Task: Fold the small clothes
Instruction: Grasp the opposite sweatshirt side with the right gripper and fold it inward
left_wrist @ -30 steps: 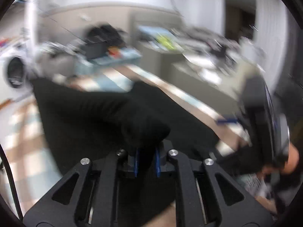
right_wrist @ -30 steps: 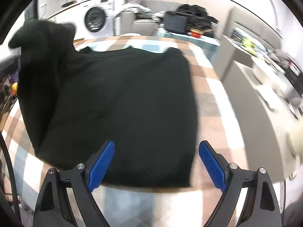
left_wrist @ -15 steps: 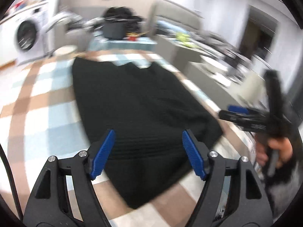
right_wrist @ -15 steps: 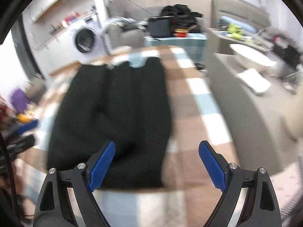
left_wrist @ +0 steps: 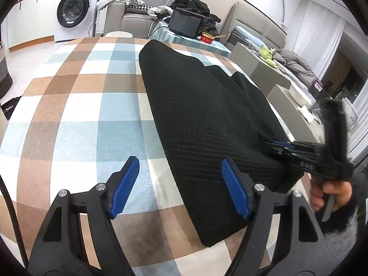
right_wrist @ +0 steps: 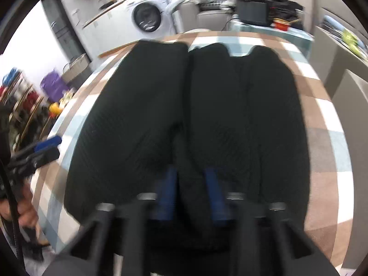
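Note:
A black knitted garment point(left_wrist: 202, 115) lies lengthwise on the checked tablecloth point(left_wrist: 76, 115), both sides folded in toward the middle point(right_wrist: 188, 105). My left gripper point(left_wrist: 179, 163) is open and holds nothing. It hovers over the garment's near left edge, one pad above bare tablecloth. My right gripper point(right_wrist: 191, 179) is at the near hem; its jaws are closing and a ridge of black cloth is pinched between the blue pads. In the left wrist view the right gripper point(left_wrist: 276, 143) bites the garment's right side, with a hand point(left_wrist: 329, 193) on its handle.
A washing machine point(left_wrist: 73, 11) stands beyond the table. Past the far edge are a grey sofa with clothes point(left_wrist: 128, 7) and a side table carrying a black box point(left_wrist: 186, 23) and a red bowl point(left_wrist: 207, 38). A grey counter point(left_wrist: 264, 69) runs along the right.
My left gripper let go of the black cloth, opened and dropped toward the table. My right gripper moved onto the near hem and went from wide open to pinching the cloth.

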A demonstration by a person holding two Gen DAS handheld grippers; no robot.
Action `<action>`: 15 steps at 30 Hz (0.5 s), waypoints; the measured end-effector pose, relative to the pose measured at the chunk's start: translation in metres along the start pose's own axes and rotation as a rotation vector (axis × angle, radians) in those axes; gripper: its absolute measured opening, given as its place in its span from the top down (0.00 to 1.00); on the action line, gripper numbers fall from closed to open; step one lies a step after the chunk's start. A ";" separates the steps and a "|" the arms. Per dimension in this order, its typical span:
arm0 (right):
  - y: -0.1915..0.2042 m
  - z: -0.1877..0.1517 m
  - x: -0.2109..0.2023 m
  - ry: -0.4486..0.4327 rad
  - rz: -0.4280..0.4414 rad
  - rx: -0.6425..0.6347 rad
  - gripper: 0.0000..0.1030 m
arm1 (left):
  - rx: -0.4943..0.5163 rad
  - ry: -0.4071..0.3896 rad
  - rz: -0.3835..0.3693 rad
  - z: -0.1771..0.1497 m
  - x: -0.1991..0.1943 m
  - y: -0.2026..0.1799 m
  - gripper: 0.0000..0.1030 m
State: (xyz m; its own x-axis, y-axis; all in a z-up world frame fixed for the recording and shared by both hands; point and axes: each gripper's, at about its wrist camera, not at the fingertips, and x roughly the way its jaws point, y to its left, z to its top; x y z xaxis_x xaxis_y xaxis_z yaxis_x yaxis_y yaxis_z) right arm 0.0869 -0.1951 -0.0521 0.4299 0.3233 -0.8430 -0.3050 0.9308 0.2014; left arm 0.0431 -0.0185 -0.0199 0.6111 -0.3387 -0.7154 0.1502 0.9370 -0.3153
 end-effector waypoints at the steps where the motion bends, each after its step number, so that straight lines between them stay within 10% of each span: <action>1: 0.008 -0.001 -0.007 -0.013 -0.010 -0.036 0.90 | -0.006 -0.002 0.001 0.001 0.001 0.003 0.31; 6: 0.032 -0.008 -0.075 -0.132 0.003 -0.023 0.90 | -0.022 -0.003 -0.007 0.003 -0.003 0.005 0.31; 12: 0.001 -0.035 -0.040 0.036 -0.087 0.126 0.85 | 0.001 0.061 -0.020 0.001 0.018 -0.004 0.31; 15: -0.006 -0.037 -0.049 -0.016 -0.022 0.174 0.72 | 0.041 0.074 -0.038 -0.004 0.018 -0.015 0.31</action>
State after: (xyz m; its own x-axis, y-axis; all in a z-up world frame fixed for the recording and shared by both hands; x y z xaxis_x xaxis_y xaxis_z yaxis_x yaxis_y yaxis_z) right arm 0.0367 -0.2225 -0.0304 0.4485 0.3034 -0.8407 -0.1439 0.9529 0.2671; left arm 0.0491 -0.0386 -0.0309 0.5457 -0.3784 -0.7477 0.2049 0.9254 -0.3188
